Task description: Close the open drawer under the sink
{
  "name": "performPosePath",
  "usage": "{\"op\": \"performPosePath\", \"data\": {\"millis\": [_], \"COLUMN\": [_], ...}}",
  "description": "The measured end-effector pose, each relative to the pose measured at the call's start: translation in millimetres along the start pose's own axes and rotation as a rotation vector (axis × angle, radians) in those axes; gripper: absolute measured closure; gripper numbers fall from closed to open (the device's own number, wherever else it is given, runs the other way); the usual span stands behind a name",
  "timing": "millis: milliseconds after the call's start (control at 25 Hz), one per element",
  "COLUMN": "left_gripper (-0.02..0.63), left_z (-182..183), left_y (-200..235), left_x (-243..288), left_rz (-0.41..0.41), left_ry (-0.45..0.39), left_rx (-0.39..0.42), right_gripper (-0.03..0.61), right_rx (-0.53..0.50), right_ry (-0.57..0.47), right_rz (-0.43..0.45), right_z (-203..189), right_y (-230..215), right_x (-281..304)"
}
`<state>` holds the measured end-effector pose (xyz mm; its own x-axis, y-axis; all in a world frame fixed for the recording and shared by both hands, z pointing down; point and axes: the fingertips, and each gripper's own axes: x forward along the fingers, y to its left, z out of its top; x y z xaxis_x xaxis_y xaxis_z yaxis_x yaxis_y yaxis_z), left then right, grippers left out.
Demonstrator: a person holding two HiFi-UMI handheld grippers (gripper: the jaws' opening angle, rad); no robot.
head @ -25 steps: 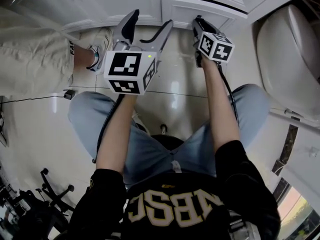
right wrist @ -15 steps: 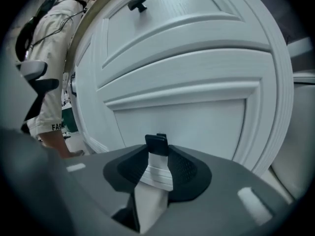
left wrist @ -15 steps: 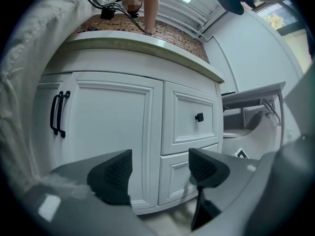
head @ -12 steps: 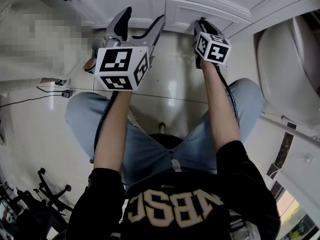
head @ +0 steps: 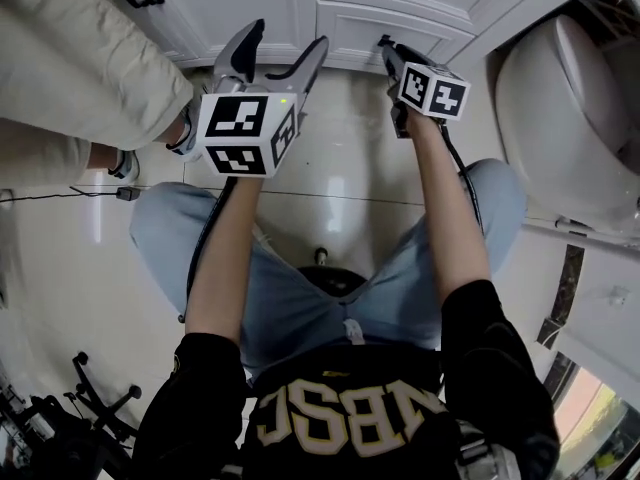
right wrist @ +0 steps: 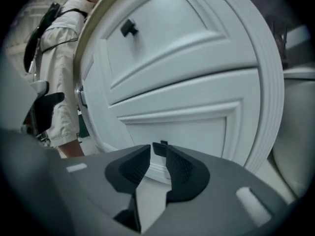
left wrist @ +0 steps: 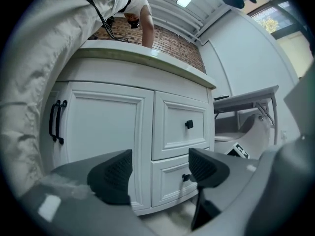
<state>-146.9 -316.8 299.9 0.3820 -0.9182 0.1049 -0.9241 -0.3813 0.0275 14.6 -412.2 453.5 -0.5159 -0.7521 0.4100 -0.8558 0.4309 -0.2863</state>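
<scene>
Right gripper (right wrist: 158, 156) nearly closed, only a thin slit between the pads. The small dark knob (right wrist: 160, 148) of the lower drawer (right wrist: 187, 127) sits right in that slit at the tips and looks pinched. In the head view the right gripper (head: 388, 53) is at 12 o'clock, tips against the lower drawer (head: 360, 23), forearm stretched straight out. Lower drawer front sits directly under the upper drawer (left wrist: 179, 127) and looks about level with it in the left gripper view. Cannot tell if it is fully in. Left gripper (left wrist: 160, 173) is wide open with nothing between the pads; through the gap shows the lower drawer (left wrist: 170, 183), apart from it. In the head view the left gripper (head: 285, 53) hangs at 11 o'clock above the floor, just short of the cabinet, well left of the right one. Cabinet door (left wrist: 101, 132) with black bar handle (left wrist: 56, 122) is at 9 o'clock of the drawers, shut. Toilet (head: 570, 108) at 2 o'clock in the head view. A second person in beige trousers (head: 80, 78) stands at 10 o'clock, shoe (head: 185, 133) beside the left gripper's cube. The person's knees in jeans (head: 300, 298) are at center, over glossy tiles.
</scene>
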Motion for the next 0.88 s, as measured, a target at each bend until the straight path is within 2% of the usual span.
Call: {"op": "performPosePath", "data": {"millis": [280,520,600,720,880], "left_gripper": [0.252,0.252,0.252,0.252,0.252], "left_z": [22.2,36.1,39.7,47.2,52.5], "left_y": [-29.0,-38.8,-47.9,-65.0,-100.7], "left_x": [-29.6,-66.7,-75.9,-85.6,-91.8], "left_rz": [-0.040,-0.036,-0.042,-0.054,-0.082], "left_ry": [-0.045,-0.092,-0.101,-0.113,-0.123], "left_rx": [0.025,0.033,0.017,-0.012,-0.008], "right_gripper": [0.472,0.472,0.472,0.472,0.445], "right_rx": [-0.207,-0.370,-0.388,-0.358,-0.380], "right_ry": [-0.156,-0.246,-0.279,-0.340,-0.376], "right_rz": [0.022,0.039,0.047,0.070,0.041], "right_z": [59.8,91.6,100.0,109.5,93.7], "right_y": [51.3,88.1,93.2,101.2,100.6], "right_x": [-75.6,-149.5,-175.1,-204.4,-237.3]}}
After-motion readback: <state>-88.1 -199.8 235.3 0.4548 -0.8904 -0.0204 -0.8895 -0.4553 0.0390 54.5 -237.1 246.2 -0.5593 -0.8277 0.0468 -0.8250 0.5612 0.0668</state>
